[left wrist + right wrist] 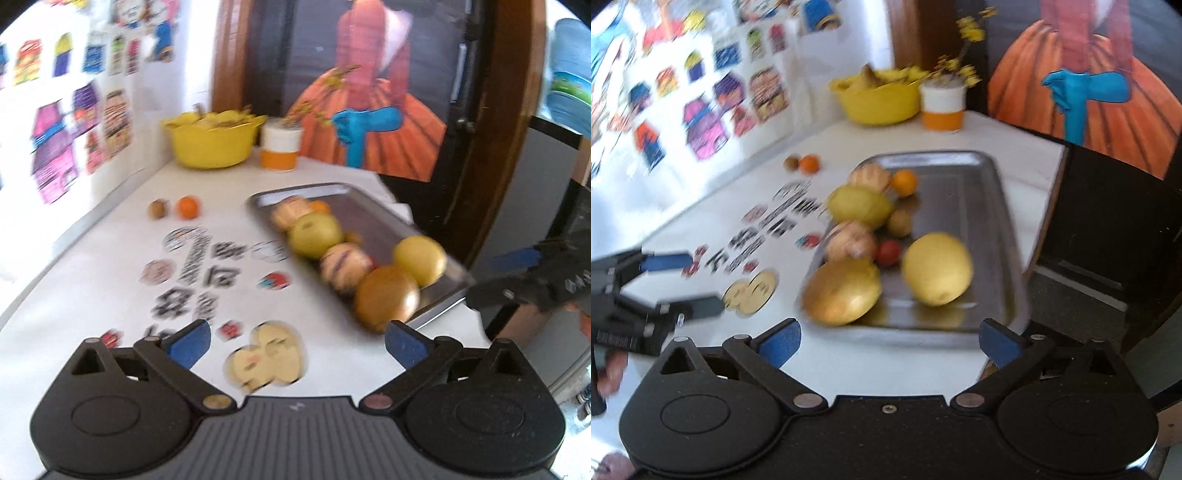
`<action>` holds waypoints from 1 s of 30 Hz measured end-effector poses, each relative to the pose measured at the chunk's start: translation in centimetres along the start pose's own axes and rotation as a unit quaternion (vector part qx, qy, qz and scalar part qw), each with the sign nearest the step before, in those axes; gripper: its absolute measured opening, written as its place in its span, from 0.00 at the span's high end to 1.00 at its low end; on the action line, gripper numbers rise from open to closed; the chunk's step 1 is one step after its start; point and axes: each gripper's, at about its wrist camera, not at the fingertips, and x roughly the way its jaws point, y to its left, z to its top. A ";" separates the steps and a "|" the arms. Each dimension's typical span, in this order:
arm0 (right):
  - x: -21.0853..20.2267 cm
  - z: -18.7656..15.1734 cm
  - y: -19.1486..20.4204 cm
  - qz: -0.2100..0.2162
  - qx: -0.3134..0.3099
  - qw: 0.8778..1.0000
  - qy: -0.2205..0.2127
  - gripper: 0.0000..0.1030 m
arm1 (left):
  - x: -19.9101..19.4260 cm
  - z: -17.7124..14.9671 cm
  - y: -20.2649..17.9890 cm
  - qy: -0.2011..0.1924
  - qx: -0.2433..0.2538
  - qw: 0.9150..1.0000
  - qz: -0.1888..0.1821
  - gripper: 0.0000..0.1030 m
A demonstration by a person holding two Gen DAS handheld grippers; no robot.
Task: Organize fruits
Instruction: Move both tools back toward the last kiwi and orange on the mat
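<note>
While both frames are smeared by motion blur, the left gripper (297,341) is showing its blue-padded fingers spread wide with nothing between them, hanging over the white table (110,266) above a yellow cartoon sticker (266,356). The right gripper (888,341) is likewise gaping and holding nothing, hovering at the near end of the metal tray (971,206). In the right wrist view the tray is carrying a golden-brown fruit (842,291) at 7 o'clock, a yellow fruit (938,267) just beside it, a small red fruit (888,252) between them, and further fruits lining the tray's left side toward 11 o'clock. A loose orange (809,163) and a brown fruit (792,162) are sitting on the table at 10 o'clock from the tray, touching or nearly so. A yellow bowl (879,99) and an orange-and-white cup (942,105) are standing at 12 o'clock.
</note>
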 end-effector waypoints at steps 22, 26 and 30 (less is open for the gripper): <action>2.4 7.6 9.8 0.035 -0.138 0.990 -0.006 0.01 | -4.8 2.5 7.2 -0.052 0.000 0.993 0.105 0.01; 5.1 11.7 10.4 0.019 -0.180 0.984 -0.003 0.01 | -2.0 5.1 8.7 -0.049 -0.004 0.990 0.129 0.01; 8.2 14.7 10.0 0.018 -0.203 0.979 -0.008 0.01 | 1.6 7.3 10.2 -0.041 -0.025 0.990 0.136 0.01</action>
